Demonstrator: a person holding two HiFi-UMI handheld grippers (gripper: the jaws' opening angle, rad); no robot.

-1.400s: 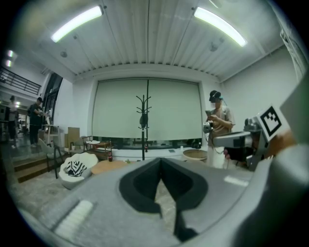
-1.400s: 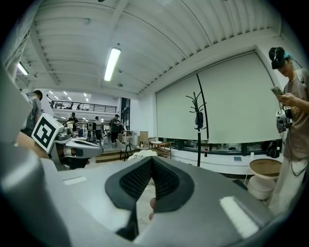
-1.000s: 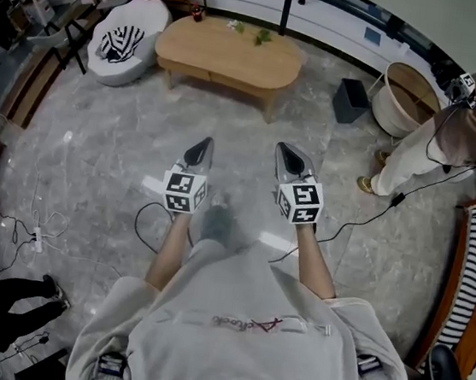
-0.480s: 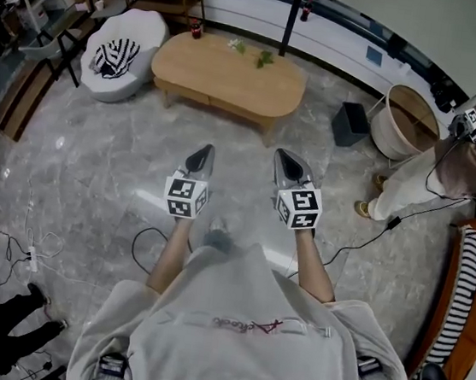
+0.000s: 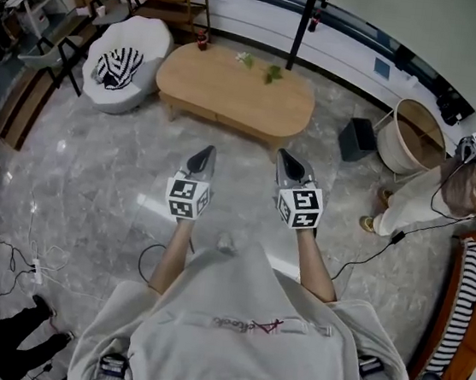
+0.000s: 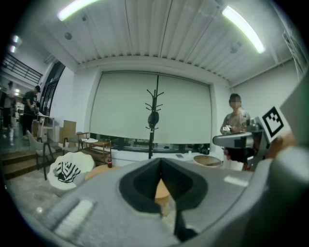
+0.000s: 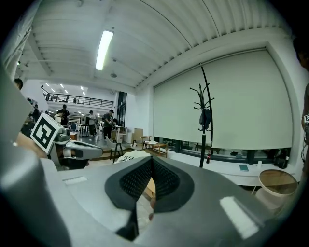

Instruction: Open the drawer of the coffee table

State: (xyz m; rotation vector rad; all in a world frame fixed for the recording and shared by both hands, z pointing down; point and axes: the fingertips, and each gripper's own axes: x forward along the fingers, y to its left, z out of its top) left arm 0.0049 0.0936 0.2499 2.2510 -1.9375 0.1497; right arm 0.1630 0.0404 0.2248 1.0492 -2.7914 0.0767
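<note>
The oval wooden coffee table (image 5: 233,90) stands on the marble floor ahead, its drawer fronts (image 5: 217,119) shut along the near side. Both grippers are held out level in front of the person, well short of the table. My left gripper (image 5: 206,152) is shut and empty, and so is my right gripper (image 5: 286,157). In the left gripper view the closed jaws (image 6: 161,162) point toward the table top (image 6: 162,190), which shows through the gap under the tips. In the right gripper view the jaws (image 7: 151,161) are likewise closed with nothing held.
A white beanbag seat with a striped cushion (image 5: 121,59) sits left of the table. A coat stand (image 5: 303,25), a dark bin (image 5: 358,139) and a round tub (image 5: 413,133) stand to the right. A person (image 5: 445,189) stands at far right; cables (image 5: 368,252) cross the floor.
The coffee table and the things around it have drawn nearer and lower in the head view as the person walks toward them. Both grippers keep their pose, still shut.
</note>
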